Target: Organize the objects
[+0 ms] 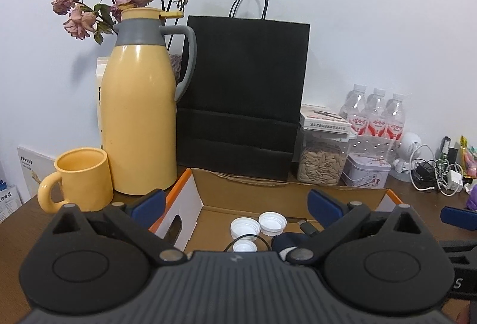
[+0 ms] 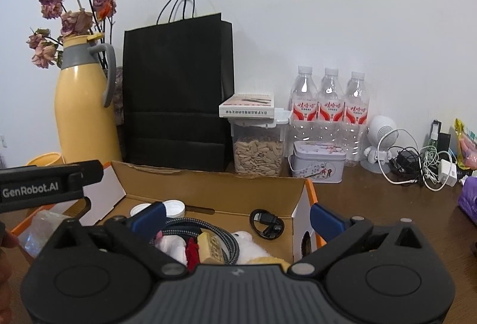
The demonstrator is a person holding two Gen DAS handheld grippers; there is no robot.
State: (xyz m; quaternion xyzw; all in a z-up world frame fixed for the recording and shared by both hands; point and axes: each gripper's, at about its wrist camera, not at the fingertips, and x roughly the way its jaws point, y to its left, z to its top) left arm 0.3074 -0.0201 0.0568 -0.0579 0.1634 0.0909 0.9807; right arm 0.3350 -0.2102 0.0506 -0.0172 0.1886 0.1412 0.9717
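Note:
An open cardboard box with orange edges sits on the brown table; it also shows in the right wrist view. Inside lie white bottle caps, a coiled black cable, a braided cable, a white plush toy and a small tan block. My left gripper is open and empty above the box's left half. My right gripper is open and empty above the box's right half. The left gripper's body shows at the left of the right wrist view.
Behind the box stand a yellow thermos, a yellow mug, a black paper bag, a seed jar with a small box on top, a tin, three water bottles and tangled chargers.

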